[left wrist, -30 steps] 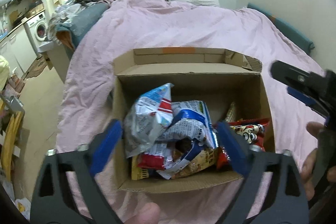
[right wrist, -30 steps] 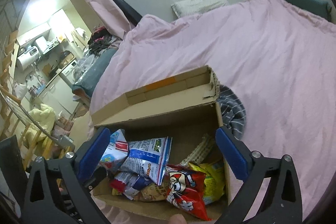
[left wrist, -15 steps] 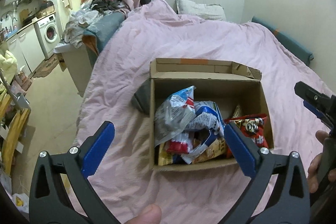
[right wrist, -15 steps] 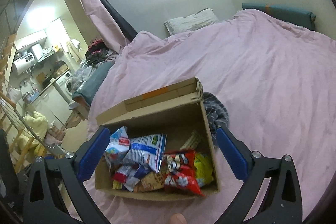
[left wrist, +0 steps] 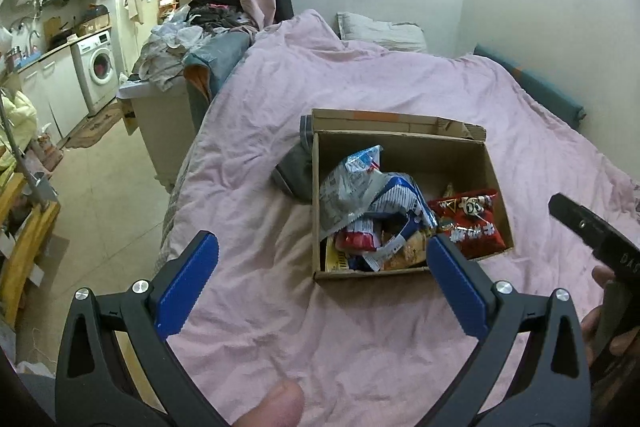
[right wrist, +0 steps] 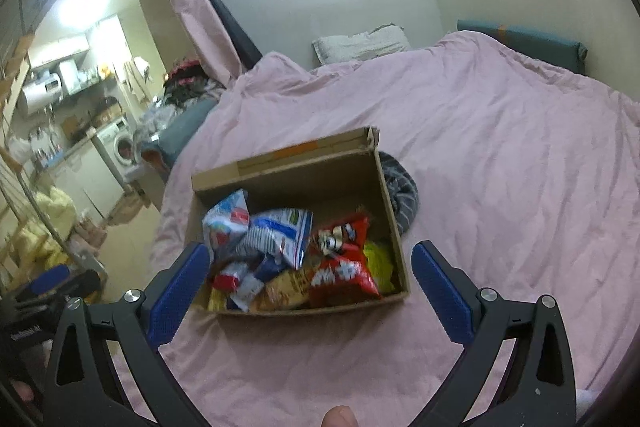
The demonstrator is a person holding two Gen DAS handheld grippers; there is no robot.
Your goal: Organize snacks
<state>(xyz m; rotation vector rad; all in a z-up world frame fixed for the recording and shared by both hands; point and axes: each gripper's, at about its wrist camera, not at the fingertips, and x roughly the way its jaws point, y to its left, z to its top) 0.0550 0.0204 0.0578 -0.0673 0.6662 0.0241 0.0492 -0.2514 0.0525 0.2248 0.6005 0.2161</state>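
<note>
An open cardboard box point(left wrist: 496, 171) stands on the pink bed cover and holds several snack bags: a silver and blue bag point(left wrist: 352, 187), a red bag point(left wrist: 472, 223) and smaller packs. It also shows in the right wrist view point(right wrist: 384, 187), with the red bag point(right wrist: 340, 263) and a white and blue bag point(right wrist: 280, 231). My left gripper point(left wrist: 320, 267) is open and empty, held back above the cover in front of the box. My right gripper point(right wrist: 310, 271) is open and empty, also back from the box's near side.
The pink bed cover point(left wrist: 360, 87) spreads all around the box. A dark striped cloth point(right wrist: 404, 195) lies against the box's far right side. A pillow point(left wrist: 380, 31) lies at the head. Left of the bed are a clothes pile point(left wrist: 188, 39) and a washing machine point(left wrist: 100, 67).
Both grippers have drawn back and up from the box, which now looks smaller and farther. The snacks in the box have not moved. Both stay open.
</note>
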